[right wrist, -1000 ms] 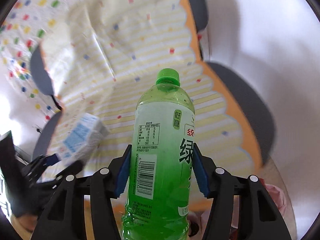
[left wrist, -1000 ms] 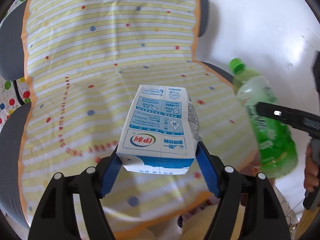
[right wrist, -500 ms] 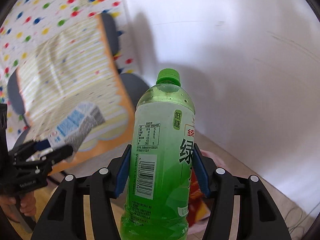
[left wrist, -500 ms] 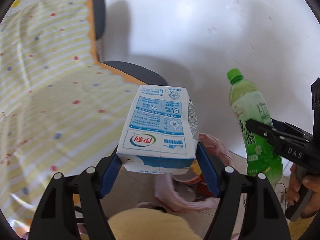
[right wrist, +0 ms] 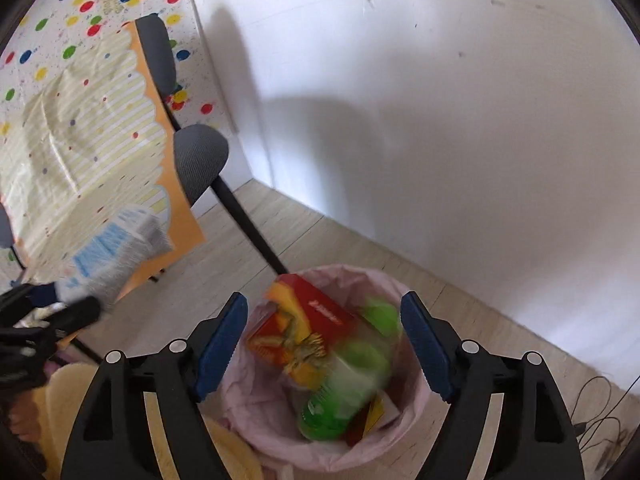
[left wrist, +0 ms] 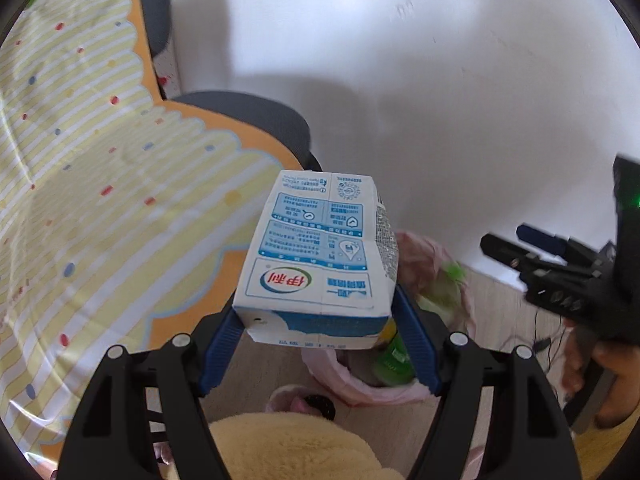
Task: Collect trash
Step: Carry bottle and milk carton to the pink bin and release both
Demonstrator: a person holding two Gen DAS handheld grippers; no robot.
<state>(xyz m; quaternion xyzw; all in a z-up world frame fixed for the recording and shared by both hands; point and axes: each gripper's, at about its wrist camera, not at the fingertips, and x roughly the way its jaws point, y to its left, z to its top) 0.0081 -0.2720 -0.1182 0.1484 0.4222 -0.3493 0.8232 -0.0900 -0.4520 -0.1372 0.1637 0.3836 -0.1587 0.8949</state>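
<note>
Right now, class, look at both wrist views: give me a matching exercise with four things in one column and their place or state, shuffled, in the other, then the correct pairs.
Things
1. milk carton
2. green bottle
3. red box
4. right gripper

Place or state
A. open, above the bin
B. blurred, inside the bin
C. clamped in the left gripper
D. leaning against the bin's far-left inner side

Pairs: 1-C, 2-B, 3-D, 4-A
</note>
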